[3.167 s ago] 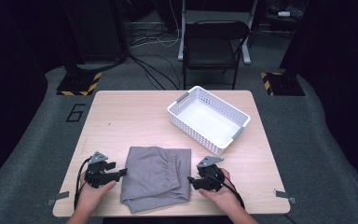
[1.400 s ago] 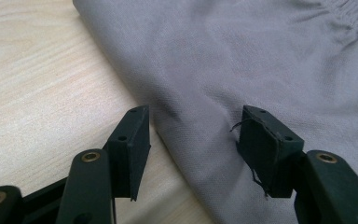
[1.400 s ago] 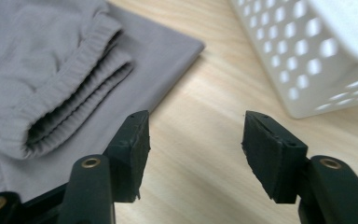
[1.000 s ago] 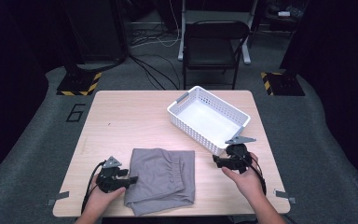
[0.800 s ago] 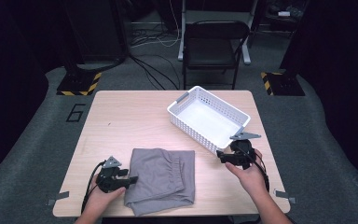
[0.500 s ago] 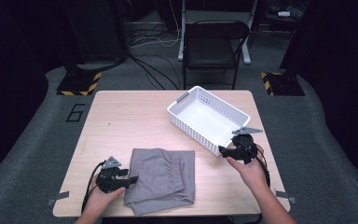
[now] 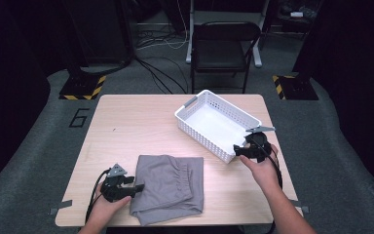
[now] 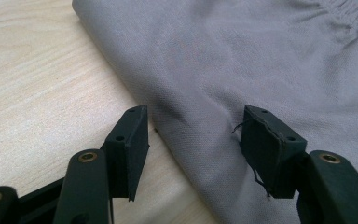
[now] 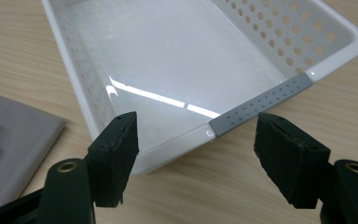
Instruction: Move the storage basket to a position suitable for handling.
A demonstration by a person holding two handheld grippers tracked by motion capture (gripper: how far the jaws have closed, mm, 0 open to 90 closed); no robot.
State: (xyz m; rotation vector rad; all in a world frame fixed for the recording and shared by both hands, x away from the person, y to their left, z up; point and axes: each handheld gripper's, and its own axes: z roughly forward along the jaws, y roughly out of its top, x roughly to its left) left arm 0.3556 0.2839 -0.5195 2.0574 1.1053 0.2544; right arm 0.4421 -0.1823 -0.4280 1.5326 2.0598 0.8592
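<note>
Cloth (image 7: 168, 187) lies folded on the near part of the wooden table (image 7: 141, 122), closer to the left side. It is grey and soft, with a stretchy gathered band along one edge. In the left gripper view the cloth (image 8: 242, 79) has a neat folded edge that runs across the wood.

The left gripper (image 7: 135, 187) sits at the left edge of the cloth. Its jaws are apart, with the folded edge of the cloth lying between them. The pads do not squeeze it. In its own view the left gripper (image 8: 193, 149) has one jaw over the bare wood and one jaw over the cloth.

The right gripper (image 7: 237, 149) is at the near corner of the white basket (image 7: 195, 105), well apart from the cloth. Its jaws have just been opening, and they are apart now with nothing pinched between them. In its own view the right gripper (image 9: 196, 156) points at the basket's near corner. The basket (image 9: 60, 51) has lots of little holes in its walls and a grey strip on its end rim. A shiny bit of light shows on its white floor.

A big number 6 (image 7: 79, 117) is marked on the grey floor to the left of the table. A black chair (image 7: 224, 51) stands behind the table. Two yellow and black striped blocks (image 7: 82, 87) sit on the floor at the back, and cables lie near the chair.
</note>
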